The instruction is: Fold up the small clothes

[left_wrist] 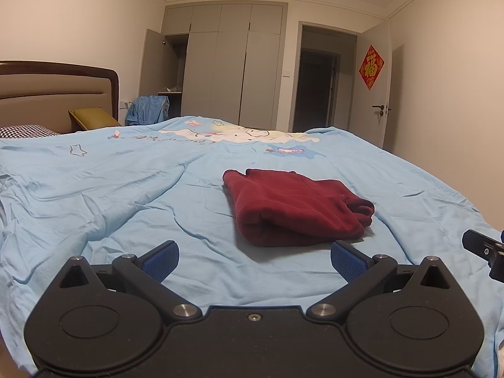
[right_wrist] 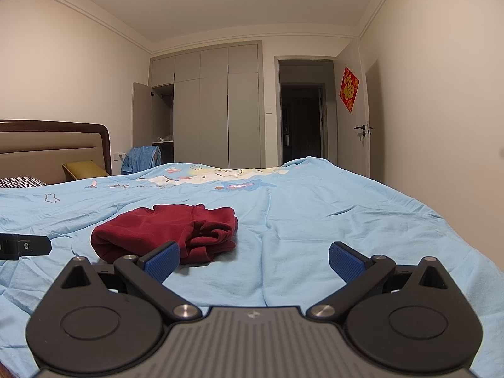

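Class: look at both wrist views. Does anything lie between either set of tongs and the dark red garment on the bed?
Nothing visible does. Only bare blue bedcover separates the open left tongs and open right tongs from the red garment.

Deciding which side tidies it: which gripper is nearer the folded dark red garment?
Left, narrowly. The left gripper faces the folded dark red garment straight ahead; the right gripper sits to its right, garment ahead-left.

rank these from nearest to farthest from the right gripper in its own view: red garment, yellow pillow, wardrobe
From the right gripper:
1. red garment, just ahead on the left
2. yellow pillow, far left by the headboard
3. wardrobe, against the back wall
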A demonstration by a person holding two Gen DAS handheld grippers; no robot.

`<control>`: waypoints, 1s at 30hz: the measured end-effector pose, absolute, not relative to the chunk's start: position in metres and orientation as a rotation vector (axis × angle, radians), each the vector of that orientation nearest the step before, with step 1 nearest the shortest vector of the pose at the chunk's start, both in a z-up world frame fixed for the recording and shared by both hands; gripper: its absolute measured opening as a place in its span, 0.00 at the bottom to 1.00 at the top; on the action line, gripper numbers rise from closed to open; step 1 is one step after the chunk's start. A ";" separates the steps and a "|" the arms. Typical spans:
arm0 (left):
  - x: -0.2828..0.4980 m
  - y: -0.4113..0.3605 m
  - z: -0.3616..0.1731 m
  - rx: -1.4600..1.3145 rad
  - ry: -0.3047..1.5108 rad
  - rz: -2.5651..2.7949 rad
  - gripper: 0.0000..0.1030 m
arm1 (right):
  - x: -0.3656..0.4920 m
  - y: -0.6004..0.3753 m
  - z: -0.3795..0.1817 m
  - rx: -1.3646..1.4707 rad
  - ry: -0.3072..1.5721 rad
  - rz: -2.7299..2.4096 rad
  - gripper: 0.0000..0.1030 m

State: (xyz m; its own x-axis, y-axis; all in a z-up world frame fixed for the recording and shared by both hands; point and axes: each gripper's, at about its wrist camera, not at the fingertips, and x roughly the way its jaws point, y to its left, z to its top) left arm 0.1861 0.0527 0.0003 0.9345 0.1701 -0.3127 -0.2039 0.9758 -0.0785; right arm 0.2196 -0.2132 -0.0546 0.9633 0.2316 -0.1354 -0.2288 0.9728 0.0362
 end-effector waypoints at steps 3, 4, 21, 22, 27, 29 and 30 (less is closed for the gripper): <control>0.186 0.052 0.000 -0.112 0.312 0.189 0.99 | 0.219 -0.213 -0.054 0.020 0.139 0.233 1.00; 0.186 0.052 -0.001 -0.113 0.314 0.186 0.99 | 0.219 -0.213 -0.054 0.021 0.140 0.233 1.00; 0.189 0.046 -0.003 -0.112 0.364 0.195 0.99 | 0.220 -0.212 -0.057 0.019 0.145 0.235 1.00; 0.189 0.047 -0.003 -0.113 0.363 0.197 0.99 | 0.220 -0.212 -0.057 0.019 0.145 0.235 1.00; 0.189 0.049 -0.002 -0.119 0.362 0.199 0.99 | 0.220 -0.211 -0.060 0.019 0.152 0.234 1.00; 0.189 0.049 -0.002 -0.122 0.365 0.202 0.99 | 0.220 -0.211 -0.060 0.021 0.155 0.234 1.00; 0.189 0.050 -0.003 -0.123 0.366 0.203 0.99 | 0.221 -0.213 -0.059 0.022 0.158 0.234 1.00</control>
State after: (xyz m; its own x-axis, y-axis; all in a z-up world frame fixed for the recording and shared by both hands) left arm 0.1892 0.0499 -0.0027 0.9136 0.1749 -0.3671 -0.2191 0.9722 -0.0823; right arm 0.2211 -0.2126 -0.0593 0.9605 0.2321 -0.1536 -0.2287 0.9727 0.0398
